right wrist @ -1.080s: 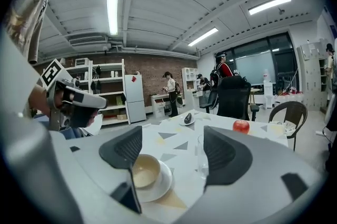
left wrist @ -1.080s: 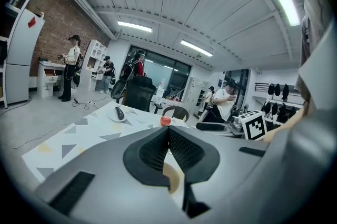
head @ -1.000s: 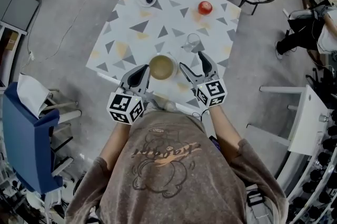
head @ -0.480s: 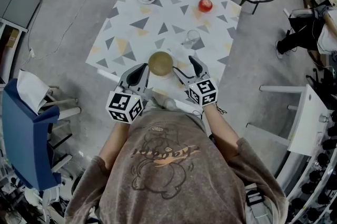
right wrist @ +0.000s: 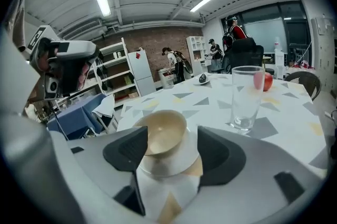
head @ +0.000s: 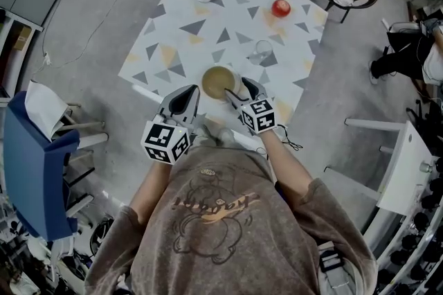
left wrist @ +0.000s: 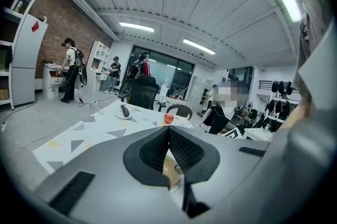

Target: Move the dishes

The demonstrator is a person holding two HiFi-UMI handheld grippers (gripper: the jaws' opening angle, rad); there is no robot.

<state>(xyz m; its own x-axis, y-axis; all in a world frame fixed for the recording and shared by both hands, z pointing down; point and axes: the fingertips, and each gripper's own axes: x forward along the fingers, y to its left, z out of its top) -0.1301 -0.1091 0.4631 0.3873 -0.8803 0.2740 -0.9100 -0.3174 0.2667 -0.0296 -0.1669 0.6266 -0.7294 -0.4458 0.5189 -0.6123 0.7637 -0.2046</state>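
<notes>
Right tongs (right wrist: pixel 167 140) stand wide open, with the beige bowl (right wrist: pixel 160 132) between the two pads. One pad looks very close to the rim, but I cannot tell if it touches. The bowl sits near the front edge of the patterned desk (head: pixel 181 44), just before the person, so I judge it is the dish to be taken first. Left tongs (left wrist: pixel 169 132) are fully closed on nothing and hang just beside the bowl, at its left, probably only in reserve. An empty glass (head: pixel 262 51) stands near behind the bowl, so the lift will need some care. A red apple (head: pixel 280 7) lies well apart.
</notes>
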